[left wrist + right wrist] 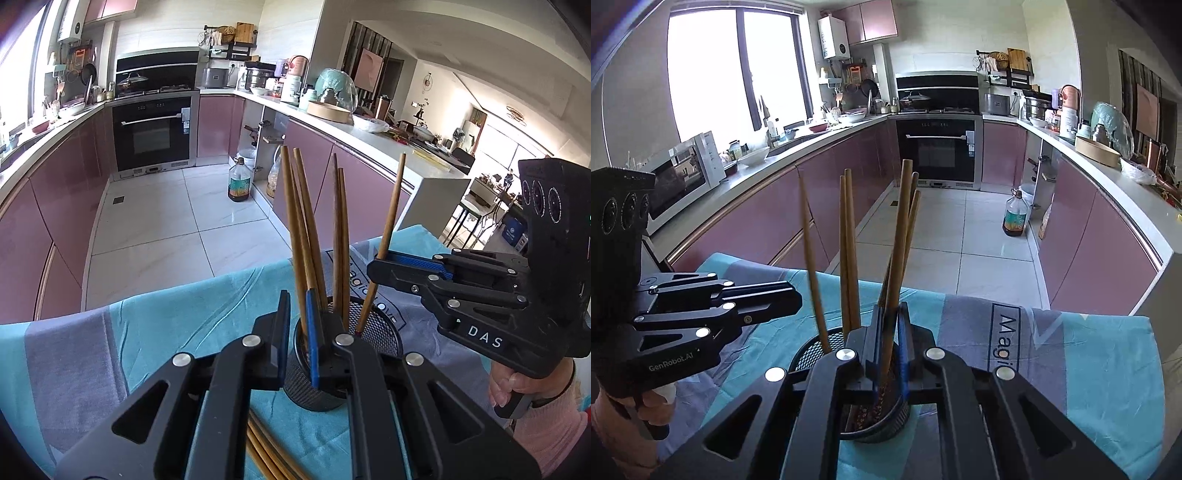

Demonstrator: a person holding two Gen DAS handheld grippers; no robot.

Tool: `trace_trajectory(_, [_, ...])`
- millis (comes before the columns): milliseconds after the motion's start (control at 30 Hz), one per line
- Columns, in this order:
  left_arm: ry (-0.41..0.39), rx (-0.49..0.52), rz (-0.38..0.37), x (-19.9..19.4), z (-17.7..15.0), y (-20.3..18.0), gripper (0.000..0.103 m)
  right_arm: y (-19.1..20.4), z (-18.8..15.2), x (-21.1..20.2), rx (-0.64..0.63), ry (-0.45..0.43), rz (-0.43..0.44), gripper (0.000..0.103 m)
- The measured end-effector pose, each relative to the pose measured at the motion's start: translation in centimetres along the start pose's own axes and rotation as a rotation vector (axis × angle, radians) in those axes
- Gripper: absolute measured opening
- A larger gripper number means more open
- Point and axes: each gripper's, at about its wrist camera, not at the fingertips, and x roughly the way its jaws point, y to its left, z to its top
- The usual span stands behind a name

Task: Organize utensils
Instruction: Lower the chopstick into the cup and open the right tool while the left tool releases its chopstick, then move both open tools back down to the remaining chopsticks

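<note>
A black mesh holder (384, 332) (812, 347) stands on a teal and grey cloth (166, 332) (1089, 350), with several brown chopsticks (341, 221) (849, 240) upright in it. My left gripper (298, 325) (798, 299) is over the holder's left side, shut on one chopstick (291, 206) whose lower end goes into the holder. My right gripper (378, 264) (891, 328) is shut on another chopstick (393, 206) (899, 240). It leans with its tip inside the holder's rim. A hand (517, 384) grips the right tool.
More loose chopsticks (266, 450) lie on the cloth under my left gripper. The cloth's far edge (960, 291) drops to a tiled kitchen floor (177, 221). An oil bottle (1015, 218) stands by pink cabinets.
</note>
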Motion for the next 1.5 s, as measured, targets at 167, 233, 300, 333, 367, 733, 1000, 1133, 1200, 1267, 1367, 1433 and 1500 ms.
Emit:
trace_trajectory(167, [-0.009,-0.008,0.011,0.2,-0.1,0.3,0.016,-0.2,-0.2,0.1,0.020,-0.016,-0.011,0.015])
trace_trajectory(233, [-0.015,-0.015,0.022,0.1,-0.3,0.5,0.021,-0.1,-0.3,0.0,0.020,-0.020,-0.012,0.018])
trace_trajectory(300, [-0.024,-0.023,0.036,-0.1,-0.6,0.7,0.024,-0.3,-0.4,-0.1,0.029,-0.025,-0.011,0.021])
trace_trajectory(333, [-0.027,-0.027,0.038,-0.3,-0.7,0.9,0.026,-0.3,-0.5,-0.2,0.032,-0.028,-0.009,0.022])
trace_trajectory(367, [-0.031,-0.033,0.040,-0.4,-0.9,1.0,0.028,-0.3,-0.5,-0.3,0.032,-0.033,-0.007,0.022])
trace_trajectory(733, [-0.099,-0.057,0.119,-3.7,-3.6,1.3,0.066,2.0,-2.9,-4.2,-0.015,-0.145,0.008,0.054])
trace_trajectory(1000, [-0.125,-0.080,0.180,-6.4,-7.0,1.8,0.081,3.9,-5.6,-4.7,-0.019,-0.123,0.076,0.061])
trace_trajectory(1133, [-0.130,-0.087,0.203,-7.5,-8.6,1.7,0.083,5.0,-6.9,-4.2,-0.026,-0.097,0.097,0.062])
trace_trajectory(1200, [-0.131,-0.088,0.217,-8.0,-9.6,1.7,0.084,5.6,-7.7,-3.7,-0.030,-0.073,0.111,0.062])
trace_trajectory(1267, [-0.117,-0.086,0.227,-8.1,-10.2,1.9,0.084,6.1,-8.6,-3.0,-0.027,-0.042,0.125,0.062])
trace_trajectory(1367, [-0.082,-0.097,0.237,-7.9,-11.5,2.4,0.084,6.9,-9.8,-1.9,-0.028,0.007,0.142,0.062])
trace_trajectory(1433, [-0.051,-0.113,0.238,-7.6,-12.8,3.1,0.084,7.4,-10.7,-1.2,-0.029,0.034,0.145,0.062])
trace_trajectory(1500, [-0.017,-0.116,0.250,-7.1,-13.9,3.5,0.083,7.9,-11.4,-0.5,-0.026,0.058,0.146,0.062])
